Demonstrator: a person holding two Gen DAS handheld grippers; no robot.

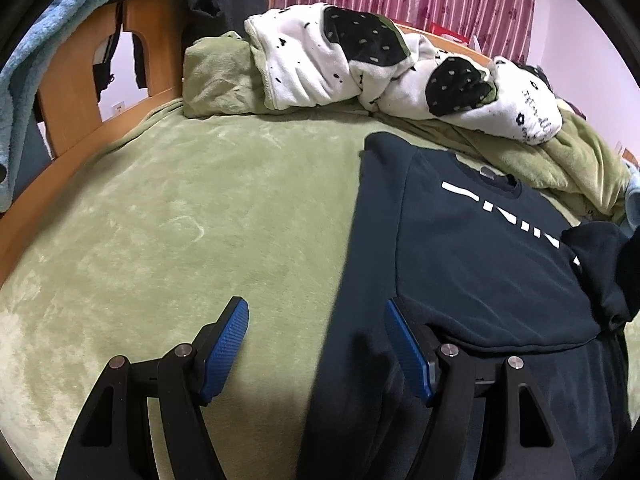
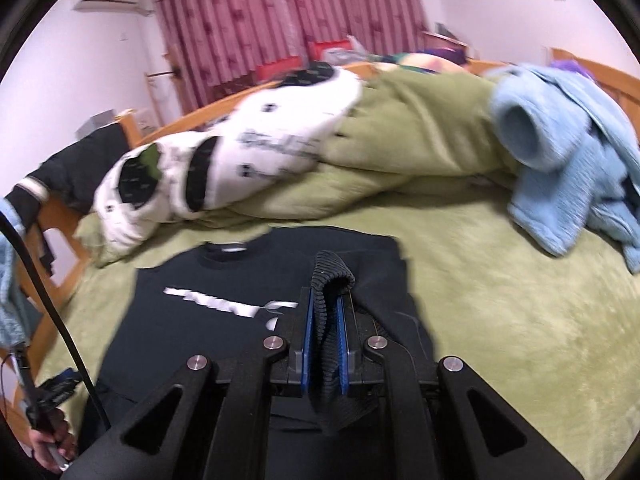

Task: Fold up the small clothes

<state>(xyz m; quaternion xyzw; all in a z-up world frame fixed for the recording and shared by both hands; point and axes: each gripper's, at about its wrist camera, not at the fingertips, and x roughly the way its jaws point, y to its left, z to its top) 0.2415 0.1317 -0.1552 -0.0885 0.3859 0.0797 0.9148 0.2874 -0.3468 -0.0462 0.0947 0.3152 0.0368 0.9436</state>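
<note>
I see the dark navy sweatshirt with white chest lettering lying face up on the green plush blanket that covers the bed, collar toward the heaped bedding. My left tongs stand wide apart with nothing between the blue pads; one pad hangs over bare blanket, the other sits over the sweatshirt's near edge, and a sleeve runs down between them toward me. My right tongs are clamped on the ribbed dark cuff of the other sleeve, which bulges up past the fingertips and is held over the sweatshirt's body, partly covering the lettering. That view is blurred. Beyond the collar lies a crumpled white fleece throw with black and green patches, and a light blue fluffy garment sits at the bed's far right corner. A wooden bed frame edges the mattress, and pink flowered curtains hang behind.
</note>
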